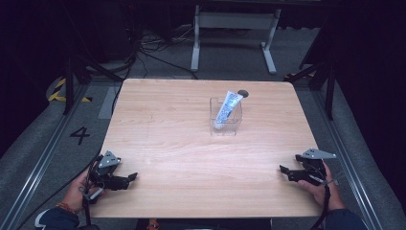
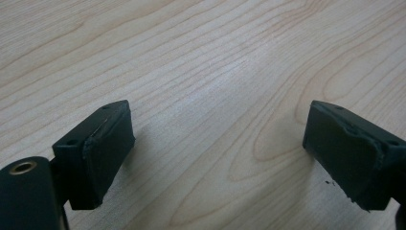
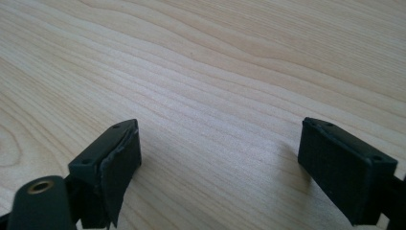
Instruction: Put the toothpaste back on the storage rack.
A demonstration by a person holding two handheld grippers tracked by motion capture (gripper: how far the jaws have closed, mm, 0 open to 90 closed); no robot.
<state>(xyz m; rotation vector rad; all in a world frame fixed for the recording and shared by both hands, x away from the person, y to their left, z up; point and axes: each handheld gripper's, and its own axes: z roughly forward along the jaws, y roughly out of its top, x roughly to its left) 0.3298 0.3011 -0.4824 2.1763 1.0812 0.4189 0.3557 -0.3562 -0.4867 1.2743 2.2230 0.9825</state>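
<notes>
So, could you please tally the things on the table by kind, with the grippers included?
Clear container: 1
Tube, standing tilted in the container: 1
Grippers, left gripper and right gripper, both open and empty: 2
Total: 4

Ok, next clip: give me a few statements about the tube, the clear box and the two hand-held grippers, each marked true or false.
1. The tube stands tilted inside the clear box. True.
2. The left hand-held gripper grips the tube. False: its jaws are open over bare table, far from the tube.
3. The right hand-held gripper is open with nothing between its jaws. True.
4. The clear box lies at the near edge, between the hands. False: it sits past the middle of the table, toward the far edge.
5. The tube's top pokes above the box rim. True.
</notes>
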